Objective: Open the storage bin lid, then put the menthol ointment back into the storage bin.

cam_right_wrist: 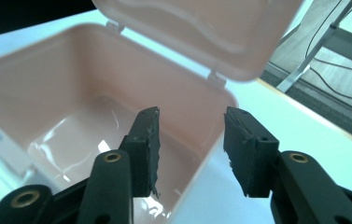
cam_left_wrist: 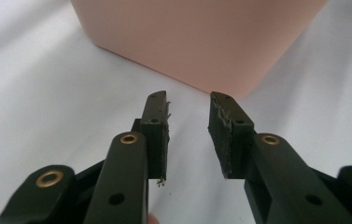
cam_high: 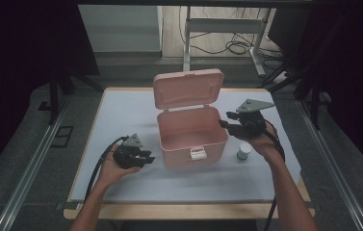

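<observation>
Both tongs, left [cam_high: 146, 157] and right [cam_high: 223, 119], flank the open pink box [cam_high: 192, 137].

We see a wooden-edged table [cam_high: 121, 208] covered by a pale sheet [cam_high: 121, 120]. On it, at the centre, stands an open pink box [cam_high: 192, 136]; a small white-capped jar [cam_high: 243, 151] stands just right of it.
</observation>
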Demonstrator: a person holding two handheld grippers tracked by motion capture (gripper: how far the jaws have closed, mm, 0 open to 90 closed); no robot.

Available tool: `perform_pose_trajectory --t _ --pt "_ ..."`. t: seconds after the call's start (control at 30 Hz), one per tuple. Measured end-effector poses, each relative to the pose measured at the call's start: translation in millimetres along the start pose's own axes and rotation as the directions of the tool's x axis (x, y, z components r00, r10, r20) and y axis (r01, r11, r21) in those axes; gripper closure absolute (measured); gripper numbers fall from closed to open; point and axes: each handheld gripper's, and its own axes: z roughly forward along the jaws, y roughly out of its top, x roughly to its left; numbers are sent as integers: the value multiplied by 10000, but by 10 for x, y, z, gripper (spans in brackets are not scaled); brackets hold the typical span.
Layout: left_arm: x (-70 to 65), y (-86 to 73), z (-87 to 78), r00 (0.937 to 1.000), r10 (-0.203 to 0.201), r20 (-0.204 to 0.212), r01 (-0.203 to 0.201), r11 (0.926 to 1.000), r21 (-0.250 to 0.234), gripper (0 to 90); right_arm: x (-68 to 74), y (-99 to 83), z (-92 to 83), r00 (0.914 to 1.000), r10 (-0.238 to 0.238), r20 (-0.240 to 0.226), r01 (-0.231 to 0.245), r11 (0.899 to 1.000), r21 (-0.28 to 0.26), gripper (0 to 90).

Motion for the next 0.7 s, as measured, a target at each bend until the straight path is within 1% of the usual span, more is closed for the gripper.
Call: perform_pose_trajectory --t 0.17,0.33,0.47,0.5,0.53,0.63,0.7 --pt "-10 -1 11 10000 -1 -26 1 10000 38 656 -2 -163 -71 9999 31 -157 -30 10000 69 516" --pt "-17 -2 16 10000 11 -13 -11 10000 84 649 1 -276 -109 9999 76 -155 -73 9998 181 510" --pt "-13 -10 7 10000 48 -22 -48 9999 91 649 -21 -346 -115 9998 134 -148 -128 9991 393 508" --pt "-13 -15 5 10000 49 -32 -48 9999 99 648 -27 -361 -116 9999 94 -141 -87 9989 456 507" --pt "-20 -21 7 10000 -51 -52 52 10000 62 646 -30 -373 -117 9999 65 -122 -59 9985 537 505" --pt "-15 -33 1 10000 25 -45 -25 9999 143 636 -41 -393 -132 9999 -12 -141 23 9967 808 499" --pt "-14 -39 -2 9999 -96 -49 96 9999 88 636 -48 -408 -151 9999 -59 -149 74 9951 987 494"
